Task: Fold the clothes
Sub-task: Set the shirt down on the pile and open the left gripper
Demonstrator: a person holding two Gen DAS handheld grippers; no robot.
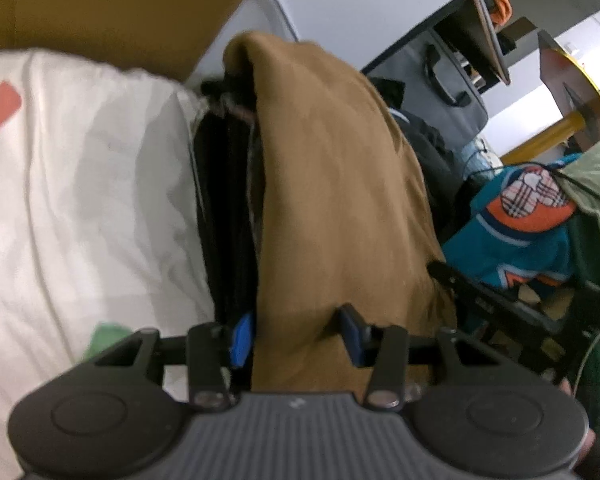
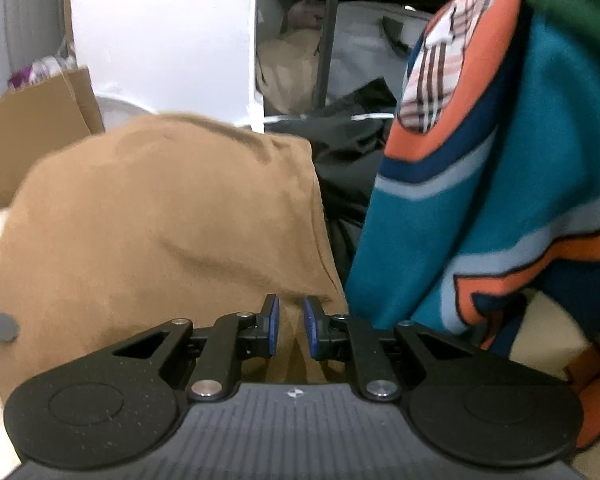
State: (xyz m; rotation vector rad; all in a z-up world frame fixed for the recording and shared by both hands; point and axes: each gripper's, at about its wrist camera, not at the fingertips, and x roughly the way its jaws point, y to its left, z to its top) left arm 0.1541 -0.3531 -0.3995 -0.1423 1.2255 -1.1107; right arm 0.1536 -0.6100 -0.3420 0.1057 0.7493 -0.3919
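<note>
A tan brown garment (image 1: 332, 200) hangs lifted in a long fold, with dark cloth (image 1: 224, 216) behind its left edge. My left gripper (image 1: 296, 336) has its blue pads on either side of the garment's lower edge and is shut on it. In the right wrist view the same tan garment (image 2: 160, 232) fills the left and middle. My right gripper (image 2: 291, 326) pinches a thin fold of its near edge between its nearly closed blue pads. The right gripper's black body (image 1: 500, 304) shows at the right of the left wrist view.
A white sheet with red and green patches (image 1: 80, 200) lies to the left. A teal, orange and white patterned cloth (image 2: 500, 200) hangs at the right, also in the left wrist view (image 1: 520, 220). Black clothes (image 2: 348, 152), a cardboard box (image 2: 28, 140) and grey bags (image 1: 448, 80) stand behind.
</note>
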